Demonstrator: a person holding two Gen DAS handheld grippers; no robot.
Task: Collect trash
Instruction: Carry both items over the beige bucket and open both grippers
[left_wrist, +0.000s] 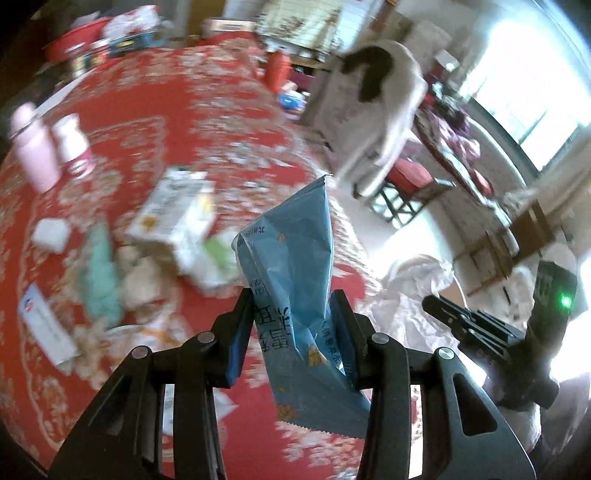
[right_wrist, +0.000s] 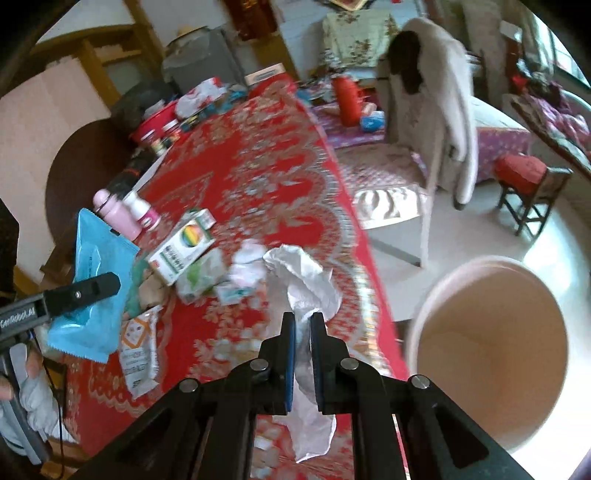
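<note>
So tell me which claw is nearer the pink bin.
Right. The right claw, shut on white plastic wrap, is beside the pink bin; the left claw, gripping a blue wrapper, is farther away over the table.

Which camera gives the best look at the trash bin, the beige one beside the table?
The right wrist view: the beige bin fills its lower right, open mouth and inside wall plainly visible, just beyond the table's edge. The left wrist view shows no clear bin, only crumpled white plastic where it would be.
</note>
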